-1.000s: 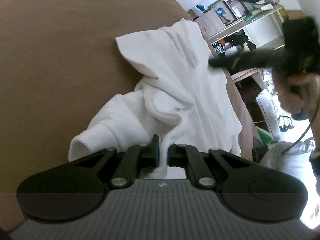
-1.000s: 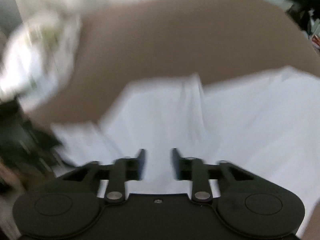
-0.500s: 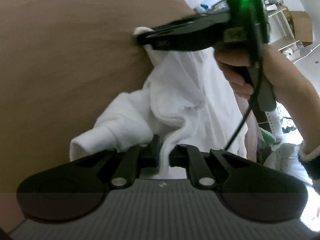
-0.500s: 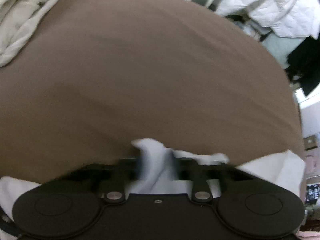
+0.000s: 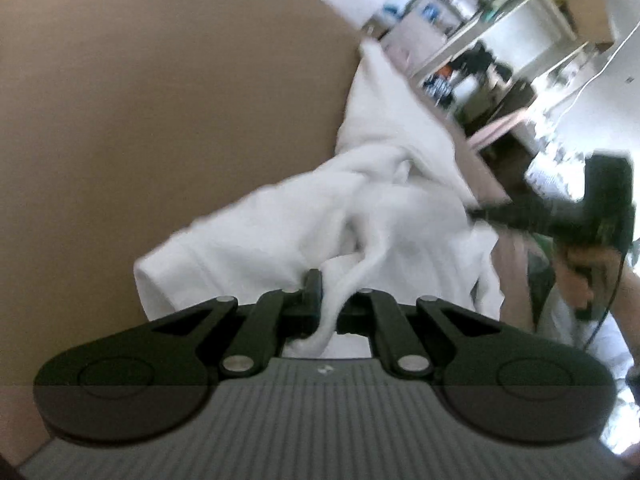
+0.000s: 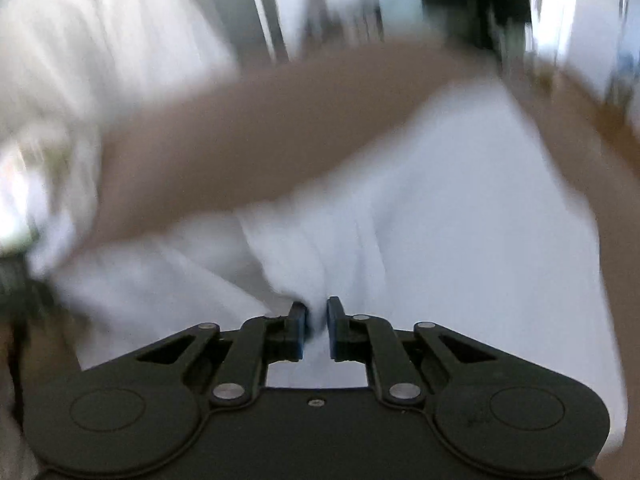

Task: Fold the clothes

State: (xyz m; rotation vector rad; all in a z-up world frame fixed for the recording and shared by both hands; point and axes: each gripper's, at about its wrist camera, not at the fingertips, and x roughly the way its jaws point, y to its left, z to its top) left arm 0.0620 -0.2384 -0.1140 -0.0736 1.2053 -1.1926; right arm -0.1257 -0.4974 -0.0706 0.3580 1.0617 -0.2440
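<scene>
A white garment (image 5: pixel 320 220) lies bunched on the brown surface (image 5: pixel 160 120). My left gripper (image 5: pixel 330 280) is shut on a twisted fold of it at the near edge; the cloth hides the right fingertip. In the left wrist view my right gripper (image 5: pixel 476 213) reaches in from the right, held by a hand (image 5: pixel 580 272), with its tip at the garment's right edge. The blurred right wrist view shows that gripper (image 6: pixel 317 308) with its jaws closing on a pinch of the white garment (image 6: pixel 460 220), which spreads ahead over the brown surface (image 6: pixel 240 140).
Cluttered shelves (image 5: pixel 480 20) stand beyond the far right end of the surface. A pale heap of fabric (image 6: pixel 60 80) lies at the left in the right wrist view. Bare brown surface stretches to the left of the garment.
The right gripper closed on the cloth at the garment's far corner, then swung back to the right side with it. The garment's far flap now lies lower and stretched rightward. The left gripper keeps its hold.
</scene>
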